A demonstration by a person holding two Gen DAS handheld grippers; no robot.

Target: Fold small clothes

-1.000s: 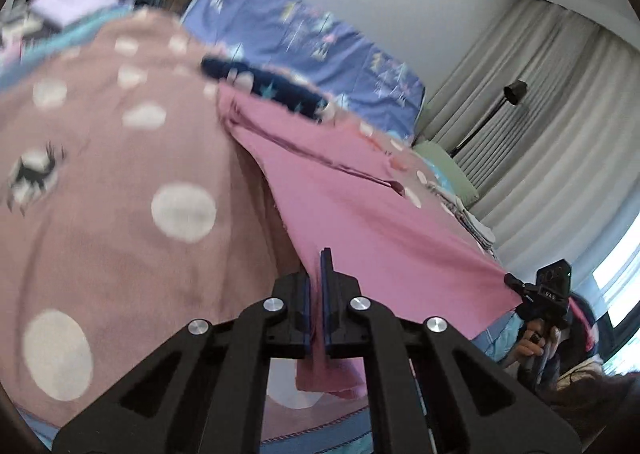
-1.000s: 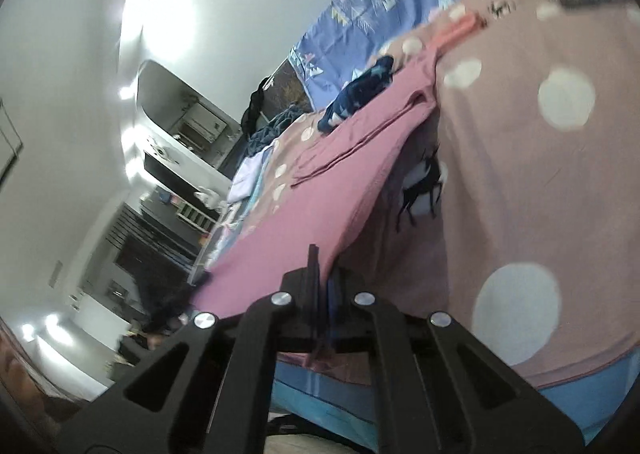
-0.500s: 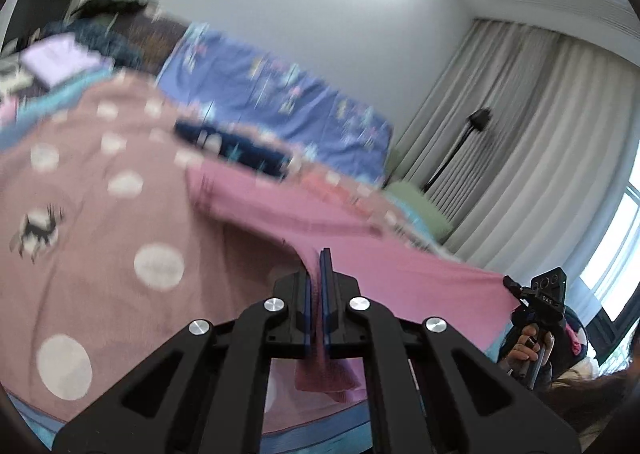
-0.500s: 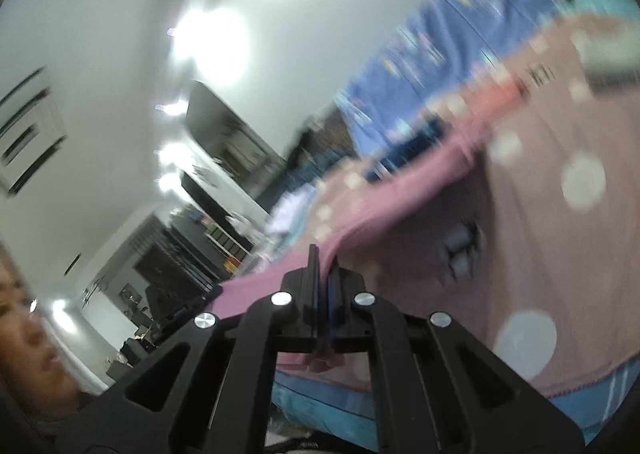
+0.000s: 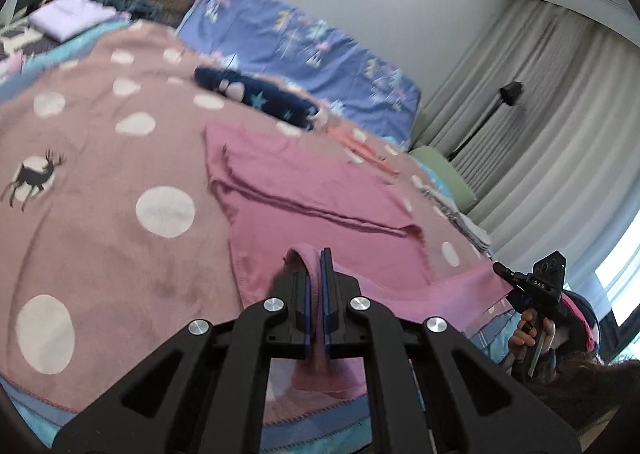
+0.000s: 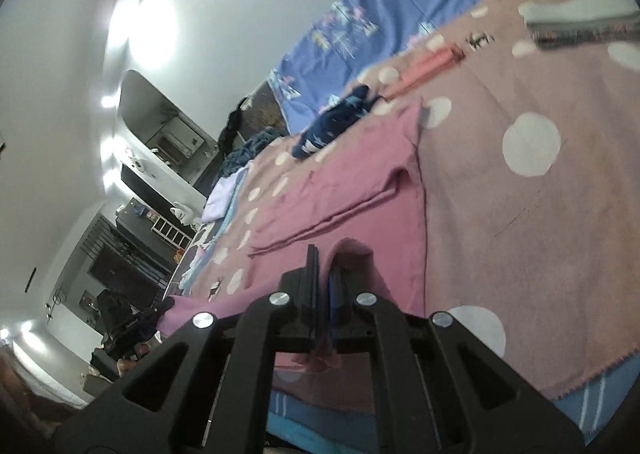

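Observation:
A pink garment [image 5: 320,189] [image 6: 360,181] lies spread flat on a dusty-pink blanket with white dots [image 5: 100,213] [image 6: 520,213]; a fold line crosses its middle. My left gripper [image 5: 318,258] is shut on its near edge, and a bit of cloth loops over the fingertips. My right gripper [image 6: 322,258] is shut on the same near edge further along, with cloth bunched over one finger. In the left wrist view the right gripper [image 5: 500,268] shows at the right, held by a hand, pinching the garment's corner. The left gripper [image 6: 160,308] shows dimly at the left of the right wrist view.
Behind the pink garment lie a navy star-print garment [image 5: 256,97] [image 6: 332,125] and a coral one [image 5: 360,141] [image 6: 428,65]. Folded lilac clothes [image 5: 68,15] sit far left, a folded stack [image 6: 580,17] far right. A blue patterned quilt [image 5: 304,37] lines the wall.
The garment, held up and stretched taut between both grippers earlier, now lies flat on the blanket. Both grippers have come down to the near edge, still gripping it.

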